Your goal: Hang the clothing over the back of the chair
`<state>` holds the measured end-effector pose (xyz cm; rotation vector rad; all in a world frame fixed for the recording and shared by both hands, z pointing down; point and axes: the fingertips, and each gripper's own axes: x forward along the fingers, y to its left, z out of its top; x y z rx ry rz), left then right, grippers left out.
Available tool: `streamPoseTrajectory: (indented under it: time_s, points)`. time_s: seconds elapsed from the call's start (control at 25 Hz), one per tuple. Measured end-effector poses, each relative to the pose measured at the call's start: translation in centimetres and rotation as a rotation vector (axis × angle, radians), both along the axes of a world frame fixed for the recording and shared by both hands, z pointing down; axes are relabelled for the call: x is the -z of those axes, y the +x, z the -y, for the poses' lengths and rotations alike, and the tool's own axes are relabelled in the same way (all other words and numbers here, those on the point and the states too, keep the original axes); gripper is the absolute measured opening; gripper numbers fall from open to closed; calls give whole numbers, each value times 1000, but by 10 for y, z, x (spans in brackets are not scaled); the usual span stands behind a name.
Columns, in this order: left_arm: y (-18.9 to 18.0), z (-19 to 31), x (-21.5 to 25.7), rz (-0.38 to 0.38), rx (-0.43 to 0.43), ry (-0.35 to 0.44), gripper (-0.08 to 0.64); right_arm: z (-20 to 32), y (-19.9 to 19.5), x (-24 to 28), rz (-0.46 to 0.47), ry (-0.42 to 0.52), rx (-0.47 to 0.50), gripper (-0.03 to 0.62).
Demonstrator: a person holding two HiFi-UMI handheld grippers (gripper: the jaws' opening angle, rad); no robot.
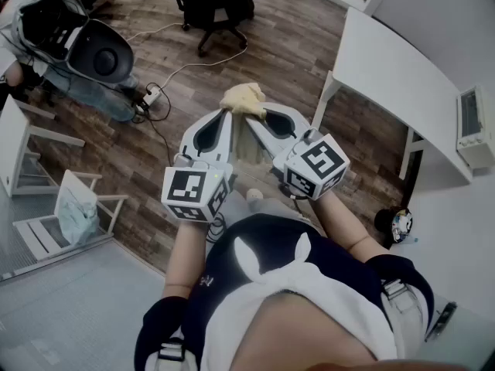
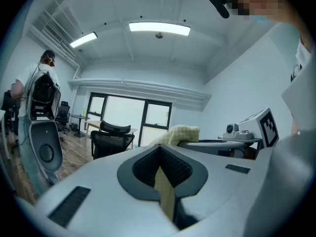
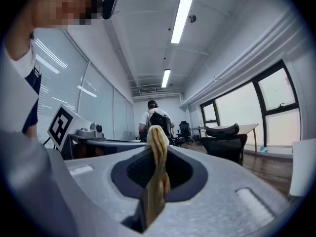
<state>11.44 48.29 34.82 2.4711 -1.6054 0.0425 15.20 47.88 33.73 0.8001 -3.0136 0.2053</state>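
A person (image 1: 39, 22) in a white top stands at the far left, back turned to us, on the wooden floor (image 1: 155, 168). Below, at the left edge, a white chair (image 1: 69, 215) carries a pale cloth (image 1: 77, 216) over its seat. Further up the floor a black office chair (image 1: 216, 6) stands well apart from both our hands.

In the middle we hold both tools out in front of us, side by side and roughly level. The left gripper (image 1: 227, 118) has its jaws closed tight on a thin fold of the clothing (image 1: 244, 99), and its own view shows a flat yellow strip running back between the dark pads. The clothing, a pale yellow piece, bunches up in a soft lump just past the two tips and hangs in a narrow band between the tools, clear of the floor and touching neither chair.

The right gripper (image 1: 268, 118) sits just beside the left one. Its jaws are nearly together, pinching a thicker, rolled edge of the same garment that stands up between the pads.

To the right a white worktop (image 1: 402, 76) runs along the wall, with a pale boxy device (image 1: 473, 126) at its far right end.
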Motion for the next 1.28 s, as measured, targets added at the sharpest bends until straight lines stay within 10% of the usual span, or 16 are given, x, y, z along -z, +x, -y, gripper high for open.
streamPoseTrajectory:
  time_s: [1.28]
  points:
    - [-33,138,-34,-25,-62,-73,6,134,-15,-20,-38,-32,-61,38]
